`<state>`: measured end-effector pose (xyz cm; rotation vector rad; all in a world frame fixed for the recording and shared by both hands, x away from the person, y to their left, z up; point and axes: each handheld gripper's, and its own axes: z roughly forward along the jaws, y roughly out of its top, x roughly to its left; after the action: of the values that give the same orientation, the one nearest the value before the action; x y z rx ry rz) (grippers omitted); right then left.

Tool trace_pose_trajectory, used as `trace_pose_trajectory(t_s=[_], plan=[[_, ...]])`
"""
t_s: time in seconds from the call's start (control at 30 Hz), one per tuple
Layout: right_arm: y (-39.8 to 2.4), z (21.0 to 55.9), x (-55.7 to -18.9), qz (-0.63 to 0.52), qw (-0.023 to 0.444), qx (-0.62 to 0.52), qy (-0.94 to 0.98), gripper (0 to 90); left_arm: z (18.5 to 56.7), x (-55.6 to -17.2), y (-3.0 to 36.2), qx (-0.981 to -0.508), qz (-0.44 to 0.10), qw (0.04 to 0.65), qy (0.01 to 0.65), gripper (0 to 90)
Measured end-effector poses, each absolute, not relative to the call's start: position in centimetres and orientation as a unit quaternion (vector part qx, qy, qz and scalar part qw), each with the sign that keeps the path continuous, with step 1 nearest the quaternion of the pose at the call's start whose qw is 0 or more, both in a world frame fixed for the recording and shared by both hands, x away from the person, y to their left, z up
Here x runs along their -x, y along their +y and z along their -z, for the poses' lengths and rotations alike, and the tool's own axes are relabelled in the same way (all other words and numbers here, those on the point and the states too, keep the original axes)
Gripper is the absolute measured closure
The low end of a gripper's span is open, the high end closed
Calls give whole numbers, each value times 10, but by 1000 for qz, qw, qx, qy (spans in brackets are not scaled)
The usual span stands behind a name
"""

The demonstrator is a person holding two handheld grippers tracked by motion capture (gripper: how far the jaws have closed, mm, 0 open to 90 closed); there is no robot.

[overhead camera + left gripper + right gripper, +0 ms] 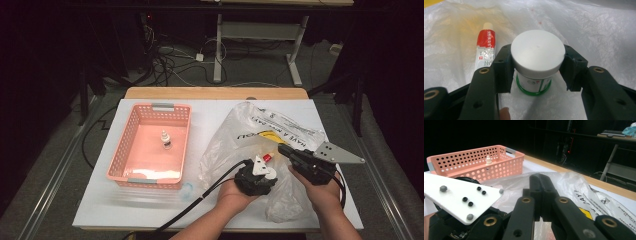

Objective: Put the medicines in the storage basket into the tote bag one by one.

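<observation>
Two tongs work over a plastic bag [250, 135]: left tongs [537, 65] clamp a small jar [536, 60] by its stiff, ribbed, probably light cap, right tongs [541, 195] clenched empty.

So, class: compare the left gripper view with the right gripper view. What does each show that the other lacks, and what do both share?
Left gripper view alone: the left gripper with its jaws closed on the white-lidded jar, which has a green base, and a red-and-white tube lying beside it.
Right gripper view alone: the right gripper with its jaws shut together, the pink basket with a small bottle inside, and the wooden table edge.
Both share: the crinkled plastic bag.
</observation>
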<state>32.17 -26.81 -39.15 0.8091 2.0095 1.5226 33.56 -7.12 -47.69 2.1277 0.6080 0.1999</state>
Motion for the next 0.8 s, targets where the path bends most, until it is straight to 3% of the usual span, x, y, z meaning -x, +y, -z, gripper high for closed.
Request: trace_pose_trajectory(t_s=[0.13, 0.4, 0.8], plan=[[-268, 392, -321, -555, 243, -295, 739, 900, 477, -335, -70, -859, -78, 443, 243, 479], [-266, 393, -321, -553, 242, -292, 742, 900, 473, -333, -65, -857, -64, 447, 248, 341], [-267, 392, -320, -552, 244, -292, 742, 900, 463, -322, -39, -846, -64, 462, 259, 240]])
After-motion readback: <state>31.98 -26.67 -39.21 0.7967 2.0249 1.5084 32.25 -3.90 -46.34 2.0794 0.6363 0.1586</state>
